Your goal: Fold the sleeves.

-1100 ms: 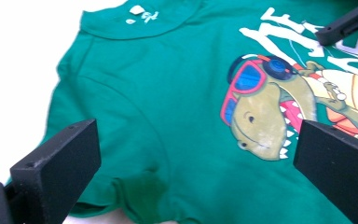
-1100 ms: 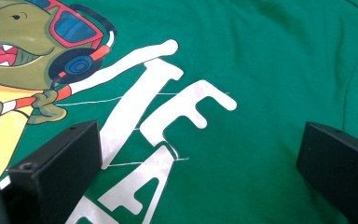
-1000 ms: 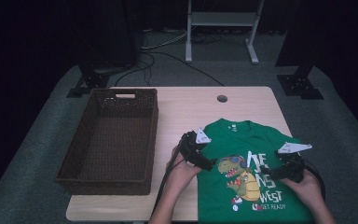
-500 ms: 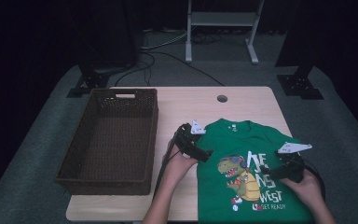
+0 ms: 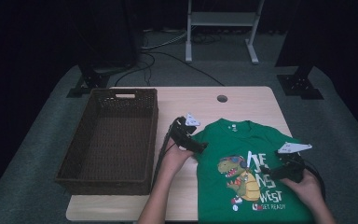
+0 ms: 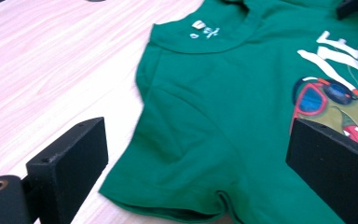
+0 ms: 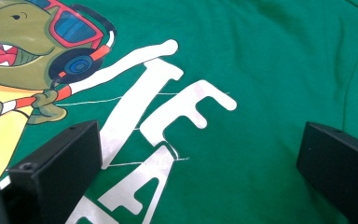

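A green T-shirt (image 5: 251, 140) with a dinosaur print and white lettering lies flat on the right half of the wooden table (image 5: 186, 100). My left gripper (image 5: 199, 147) is at the shirt's left sleeve, open. In the left gripper view its jaws stand wide on either side of the sleeve (image 6: 182, 158), and the left gripper (image 6: 198, 154) holds nothing. My right gripper (image 5: 270, 175) hovers low over the lettering on the shirt's right side, open. In the right gripper view the white letters (image 7: 168, 107) lie between the spread jaws of the right gripper (image 7: 200, 158).
A brown wicker basket (image 5: 151, 135) with nothing in it stands on the table's left half, close to my left hand. A round cable hole (image 5: 222, 98) sits near the far edge. Dark stands and cables are on the floor beyond the table.
My left gripper has shifted a little away from me and leftward at the shirt's sleeve, and the forearm has swung left. The right gripper has stayed put.
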Demonstrator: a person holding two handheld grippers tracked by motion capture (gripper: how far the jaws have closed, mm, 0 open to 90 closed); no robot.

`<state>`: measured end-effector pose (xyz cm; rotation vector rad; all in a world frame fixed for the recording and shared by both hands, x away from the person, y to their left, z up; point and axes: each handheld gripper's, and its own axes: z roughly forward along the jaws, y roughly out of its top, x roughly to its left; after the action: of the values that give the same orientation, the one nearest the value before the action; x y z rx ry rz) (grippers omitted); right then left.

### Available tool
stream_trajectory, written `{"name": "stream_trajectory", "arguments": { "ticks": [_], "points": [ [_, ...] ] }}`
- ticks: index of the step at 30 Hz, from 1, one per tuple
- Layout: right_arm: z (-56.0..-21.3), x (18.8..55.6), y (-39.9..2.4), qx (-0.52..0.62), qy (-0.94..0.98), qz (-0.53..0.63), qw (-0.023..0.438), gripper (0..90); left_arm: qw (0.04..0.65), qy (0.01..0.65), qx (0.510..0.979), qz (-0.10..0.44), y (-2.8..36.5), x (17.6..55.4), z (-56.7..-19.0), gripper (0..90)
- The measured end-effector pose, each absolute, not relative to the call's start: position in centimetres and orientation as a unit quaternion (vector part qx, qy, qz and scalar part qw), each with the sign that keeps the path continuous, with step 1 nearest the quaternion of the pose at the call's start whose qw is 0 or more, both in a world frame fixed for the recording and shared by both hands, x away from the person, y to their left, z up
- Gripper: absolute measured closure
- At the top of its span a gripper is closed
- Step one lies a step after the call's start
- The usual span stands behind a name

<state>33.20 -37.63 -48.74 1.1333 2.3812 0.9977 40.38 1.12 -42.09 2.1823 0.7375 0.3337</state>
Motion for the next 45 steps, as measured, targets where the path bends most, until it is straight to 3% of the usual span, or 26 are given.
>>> {"name": "stream_trajectory", "arguments": {
  "ticks": [30,45],
  "points": [
    [-48.7,33.2,-37.6,0.397,0.834,0.349,0.16,0.0,0.369,0.339,0.854,0.142,3.6,43.7,-44.7,40.7],
    [-48.7,33.2,-37.6,0.397,0.834,0.349,0.16,0.0,0.345,0.364,0.853,0.144,3.5,44.1,-46.7,49.7]
  ]
}}
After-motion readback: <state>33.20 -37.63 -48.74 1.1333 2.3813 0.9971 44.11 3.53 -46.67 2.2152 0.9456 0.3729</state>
